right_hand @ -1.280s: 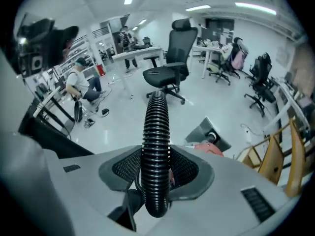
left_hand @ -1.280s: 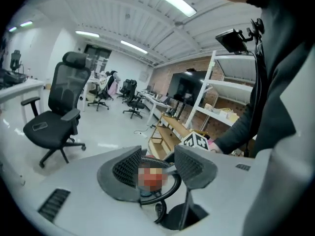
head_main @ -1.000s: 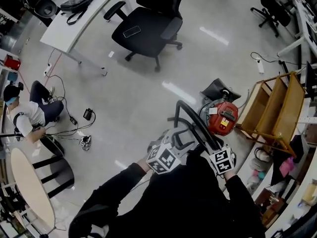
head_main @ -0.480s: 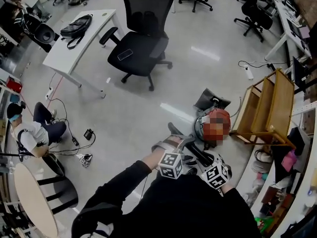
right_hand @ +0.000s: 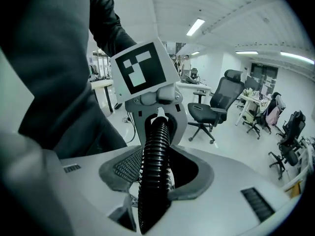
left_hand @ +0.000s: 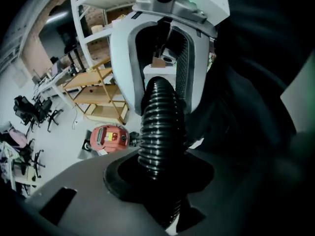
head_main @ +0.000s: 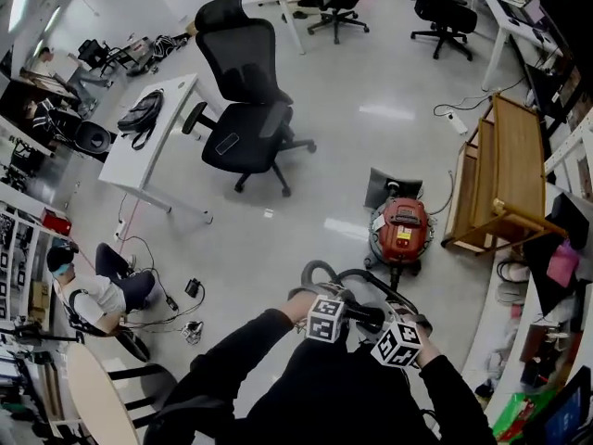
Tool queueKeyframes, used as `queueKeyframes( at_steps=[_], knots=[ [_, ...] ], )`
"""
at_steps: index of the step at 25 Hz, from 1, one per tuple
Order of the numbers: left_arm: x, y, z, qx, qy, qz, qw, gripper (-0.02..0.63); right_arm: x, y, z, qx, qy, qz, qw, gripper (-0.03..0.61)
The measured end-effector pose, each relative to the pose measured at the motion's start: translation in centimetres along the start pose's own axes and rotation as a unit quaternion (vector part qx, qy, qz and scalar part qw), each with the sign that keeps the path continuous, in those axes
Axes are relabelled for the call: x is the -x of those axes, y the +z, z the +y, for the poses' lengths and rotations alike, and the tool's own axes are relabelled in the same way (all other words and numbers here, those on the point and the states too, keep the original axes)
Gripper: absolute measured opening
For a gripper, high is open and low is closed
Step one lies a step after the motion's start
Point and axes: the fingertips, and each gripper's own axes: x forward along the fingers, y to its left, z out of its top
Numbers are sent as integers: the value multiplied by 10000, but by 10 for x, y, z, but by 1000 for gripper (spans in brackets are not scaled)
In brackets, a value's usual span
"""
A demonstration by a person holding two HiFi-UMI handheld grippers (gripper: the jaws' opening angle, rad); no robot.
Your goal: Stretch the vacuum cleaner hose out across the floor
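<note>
A red vacuum cleaner stands on the pale floor ahead of me. Its black ribbed hose loops off it and rises to my two grippers, which face each other close together. In the left gripper view the hose runs between the jaws of my left gripper, which are closing and pressing on it, and on into the right gripper. The right gripper is shut on the same hose. In the head view the left gripper and right gripper sit low in the middle.
A black office chair and a white desk stand to the far left. A wooden shelf unit lies right of the vacuum. A person sits on the floor at the left among cables. A round table is at lower left.
Both grippers have drawn closer together on the hose and back from the vacuum. The vacuum now sits farther ahead, with a longer loop of hose between it and the grippers.
</note>
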Motion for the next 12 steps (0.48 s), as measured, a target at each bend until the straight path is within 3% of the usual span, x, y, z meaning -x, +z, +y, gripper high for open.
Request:
queueKeyframes(
  at_steps=[4,6,9,12],
  knots=[
    [-5,2,-27,315,151,183,9992,140,2,-4,27,498,362,-146,9980,178],
    [1,-12,-33,531,297,350,9975,137,2,7,29,828,170,-225,9962,176],
    [18,-49,-36,1038,626,596,9908,133,19,32,-1,1093,-1023,-405,9879,186],
    [46,-90,-43,1767,901,548,9786,133,51,63,-39,425,-2126,-861,9724,186]
  ],
)
